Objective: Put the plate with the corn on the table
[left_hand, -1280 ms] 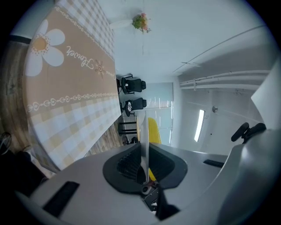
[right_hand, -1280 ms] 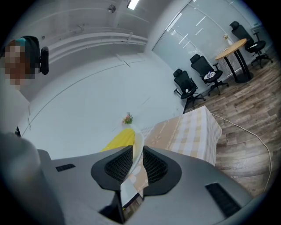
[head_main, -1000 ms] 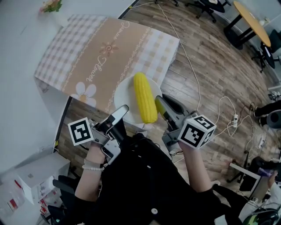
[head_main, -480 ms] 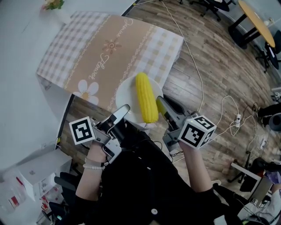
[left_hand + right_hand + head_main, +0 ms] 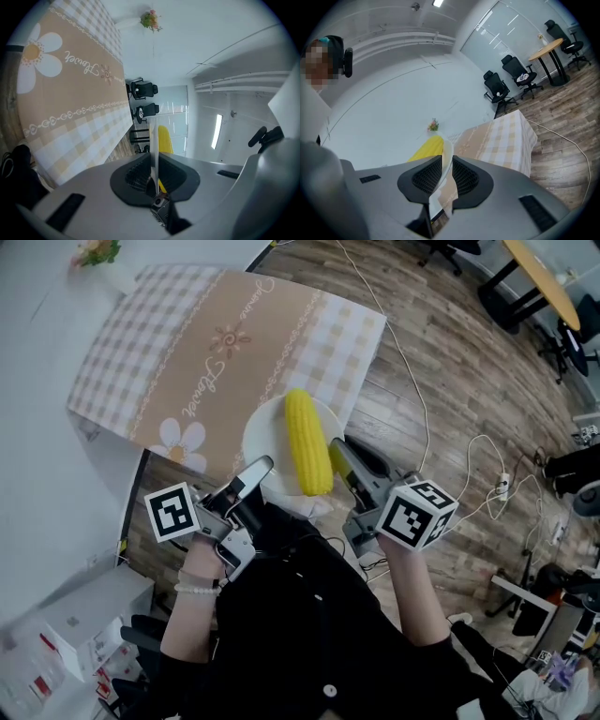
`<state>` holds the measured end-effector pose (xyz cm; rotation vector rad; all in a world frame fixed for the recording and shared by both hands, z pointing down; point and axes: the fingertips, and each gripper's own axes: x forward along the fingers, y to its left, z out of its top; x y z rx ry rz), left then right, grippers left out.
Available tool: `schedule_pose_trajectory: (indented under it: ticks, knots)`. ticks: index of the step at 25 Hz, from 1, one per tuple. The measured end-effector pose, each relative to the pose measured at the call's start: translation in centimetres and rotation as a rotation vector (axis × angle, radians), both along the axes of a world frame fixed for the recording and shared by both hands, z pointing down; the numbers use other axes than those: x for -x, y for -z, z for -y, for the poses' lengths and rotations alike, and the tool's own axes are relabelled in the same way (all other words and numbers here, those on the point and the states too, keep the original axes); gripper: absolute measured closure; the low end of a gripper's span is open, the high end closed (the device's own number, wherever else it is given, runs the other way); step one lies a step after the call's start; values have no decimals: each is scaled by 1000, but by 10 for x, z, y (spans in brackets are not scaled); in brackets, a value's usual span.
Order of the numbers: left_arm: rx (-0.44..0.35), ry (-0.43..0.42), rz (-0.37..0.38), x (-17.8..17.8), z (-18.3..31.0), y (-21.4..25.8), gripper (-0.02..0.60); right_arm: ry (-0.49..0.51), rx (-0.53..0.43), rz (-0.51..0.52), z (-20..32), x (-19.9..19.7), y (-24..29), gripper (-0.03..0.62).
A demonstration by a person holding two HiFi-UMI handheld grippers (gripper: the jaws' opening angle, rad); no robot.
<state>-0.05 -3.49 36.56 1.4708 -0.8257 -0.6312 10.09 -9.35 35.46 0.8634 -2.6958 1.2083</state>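
Observation:
A white plate (image 5: 266, 433) carrying a yellow corn cob (image 5: 307, 442) hangs in the air over the near edge of a table with a checked beige cloth (image 5: 225, 352). My left gripper (image 5: 261, 468) is shut on the plate's near left rim, and my right gripper (image 5: 336, 452) is shut on its near right rim. In the left gripper view the plate's rim (image 5: 153, 140) runs edge-on between the pads, with the corn (image 5: 164, 138) behind it. In the right gripper view the rim (image 5: 447, 154) sits between the pads beside the corn (image 5: 427, 148).
A small vase of flowers (image 5: 96, 255) stands at the table's far left corner. Wooden floor with a white cable (image 5: 405, 371) lies to the right. A round yellow table (image 5: 540, 279) and office chairs stand at the far right.
The plate with the corn, held by both grippers, has shifted slightly up and left in the view, further over the table's near edge.

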Motion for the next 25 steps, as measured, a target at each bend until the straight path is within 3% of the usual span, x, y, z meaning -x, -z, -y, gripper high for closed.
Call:
schedule_pose_trajectory:
  ticks: [25]
  knots:
    - [45,-155,59,39,76,-55,546,-92,97,-88,59,29,-59,502]
